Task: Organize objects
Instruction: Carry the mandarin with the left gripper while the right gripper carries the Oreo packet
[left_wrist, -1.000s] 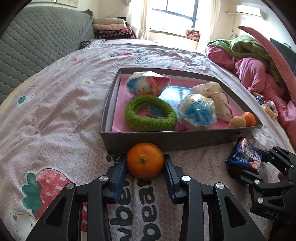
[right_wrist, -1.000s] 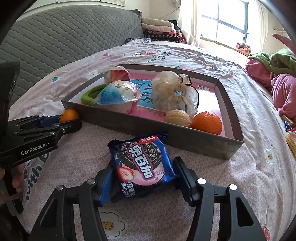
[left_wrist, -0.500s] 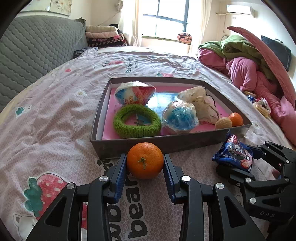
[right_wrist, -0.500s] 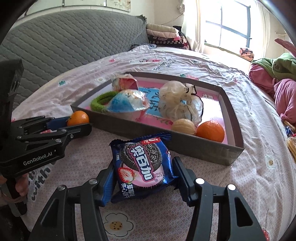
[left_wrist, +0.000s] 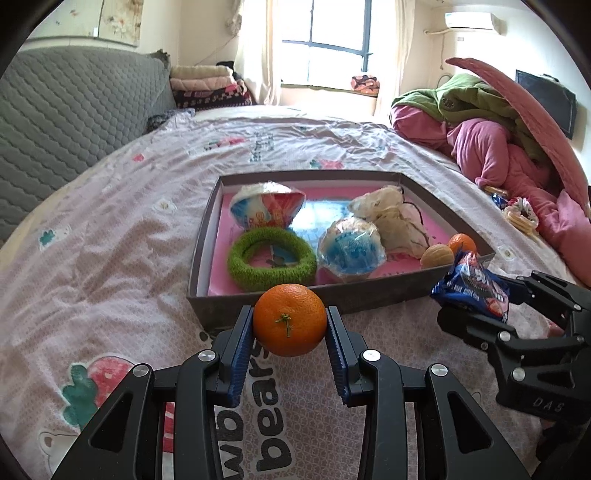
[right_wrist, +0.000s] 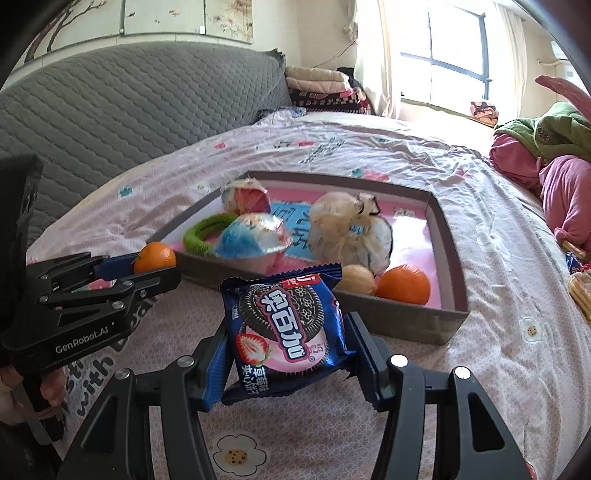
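- orange fruit, a tangerine (left_wrist: 289, 319), sits clamped between the blue pads of the left gripper (left_wrist: 290, 328) in the left wrist view, held above the pink bedsheet (left_wrist: 103, 258) just in front of the near wall of the grey box (left_wrist: 369, 295).
- inside the box lie a green ring (left_wrist: 271, 258), two wrapped cups (left_wrist: 351, 245), a pale bag (left_wrist: 395, 218), a walnut (left_wrist: 437, 256) and a second tangerine (left_wrist: 461, 243) in the near right corner.
- to the right, the right gripper (left_wrist: 476, 302) grips a blue cookie packet (left_wrist: 471, 286), close to the box's right corner.
- blue wrapper again in the right wrist view: the cookie packet (right_wrist: 286, 328) stands upright, pinched at both sides by the right gripper (right_wrist: 286, 354), clear of the bedsheet (right_wrist: 498, 369) and near the box (right_wrist: 406, 317).
- the left gripper (right_wrist: 147, 269) shows at the left with the tangerine (right_wrist: 154, 257) at its tips, beside the box's near left corner; a hand (right_wrist: 22, 391) holds its handle.
- the second tangerine (right_wrist: 403, 284) and walnut (right_wrist: 356, 279) lie against the near wall.
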